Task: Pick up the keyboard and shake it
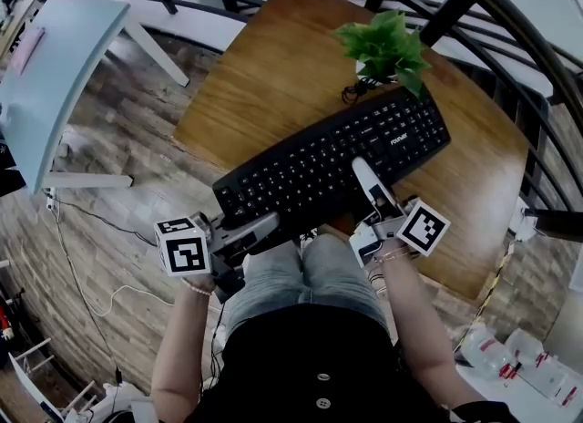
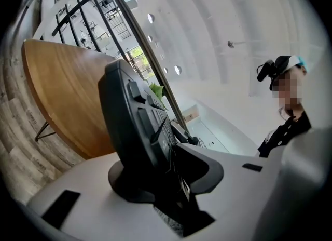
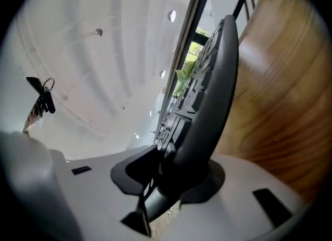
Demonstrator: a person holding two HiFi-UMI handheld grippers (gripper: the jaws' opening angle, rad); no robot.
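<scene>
Left gripper [image 1: 270,224], right gripper [image 1: 364,173]: keyboard [image 1: 310,166] edge

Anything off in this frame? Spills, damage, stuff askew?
Nothing spilled or damaged. The keyboard hangs diagonal over the wooden table, clamped along its near edge by the left gripper and right gripper. The potted plant stands upright close behind it.

The long black plastic keyboard [image 1: 337,161] spanned the near edge of the rounded brown wooden table [image 1: 273,66], its left end out over the wood-plank floor [image 1: 118,184]. The left gripper [image 1: 264,230] clamped its near left corner, the right gripper [image 1: 364,175] its near edge right of the middle. Behind it on that table stood the leafy green potted plant [image 1: 387,47]. A pale blue table [image 1: 55,75] stood well to the left.
</scene>
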